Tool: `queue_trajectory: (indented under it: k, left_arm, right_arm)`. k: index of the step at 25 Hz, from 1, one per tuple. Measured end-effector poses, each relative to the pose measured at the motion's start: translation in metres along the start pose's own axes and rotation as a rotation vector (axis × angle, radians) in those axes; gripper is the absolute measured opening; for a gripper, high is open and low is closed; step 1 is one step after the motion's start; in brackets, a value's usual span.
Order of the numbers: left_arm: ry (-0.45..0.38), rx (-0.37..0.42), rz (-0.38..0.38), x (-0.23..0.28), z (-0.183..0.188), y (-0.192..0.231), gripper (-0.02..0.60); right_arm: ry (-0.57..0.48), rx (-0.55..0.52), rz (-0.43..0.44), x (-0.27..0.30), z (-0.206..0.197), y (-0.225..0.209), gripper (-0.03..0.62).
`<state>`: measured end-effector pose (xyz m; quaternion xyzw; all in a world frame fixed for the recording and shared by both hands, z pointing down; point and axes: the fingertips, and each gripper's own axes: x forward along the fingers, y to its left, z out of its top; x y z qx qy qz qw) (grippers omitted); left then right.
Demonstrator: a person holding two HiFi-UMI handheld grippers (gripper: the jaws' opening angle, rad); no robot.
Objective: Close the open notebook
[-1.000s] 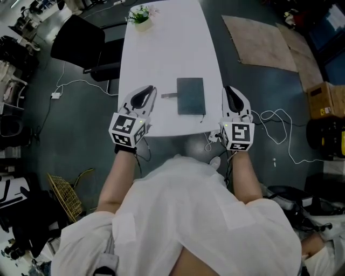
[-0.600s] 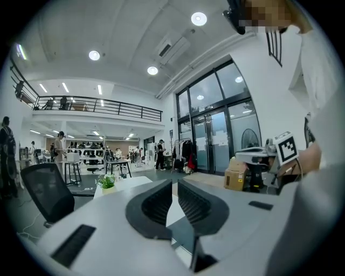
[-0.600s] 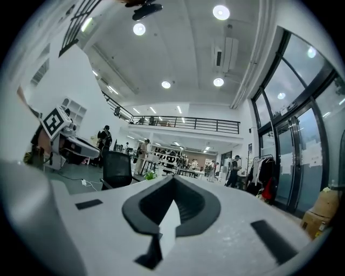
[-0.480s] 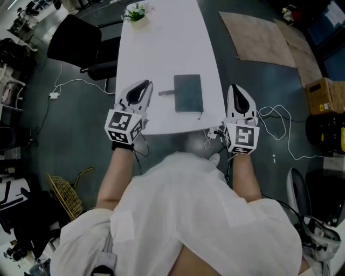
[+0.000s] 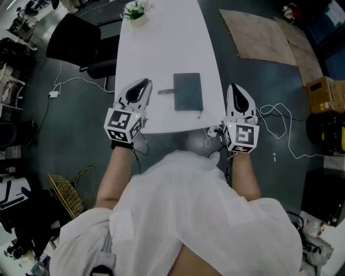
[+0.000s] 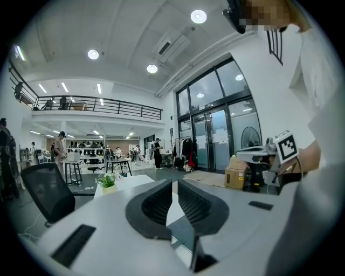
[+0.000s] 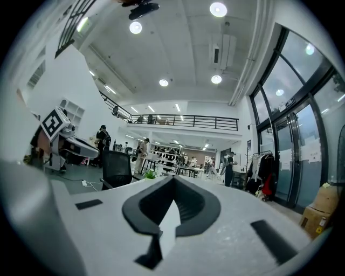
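A dark grey-green notebook lies closed and flat near the front of the white table, with a small grey strip by its left edge. My left gripper hovers over the table's front left part, left of the notebook. Its jaws stand open by a narrow gap with nothing in it, as the left gripper view shows. My right gripper is off the table's right edge, beside the notebook. It is shut and empty, its tips meeting in the right gripper view.
A small potted plant stands at the table's far end. A black chair is at the far left. Cables trail on the floor to the right, near a cardboard box. A wire basket sits at the lower left.
The head view has shifted slightly. Both grippers hold about the same places; the right one now sits a touch farther right of the notebook. The notebook has not moved.
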<state>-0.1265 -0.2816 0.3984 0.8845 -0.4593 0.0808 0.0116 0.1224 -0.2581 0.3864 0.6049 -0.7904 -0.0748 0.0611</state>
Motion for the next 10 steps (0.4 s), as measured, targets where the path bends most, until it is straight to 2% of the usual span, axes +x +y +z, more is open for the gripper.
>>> queue_trajectory:
  k: [10]
  left_arm:
    - [0.005,0.0,0.003,-0.0019,-0.0027,0.001,0.032]
  right_arm:
    - [-0.005,0.009,-0.004,0.0016,0.0008,-0.0024,0.0]
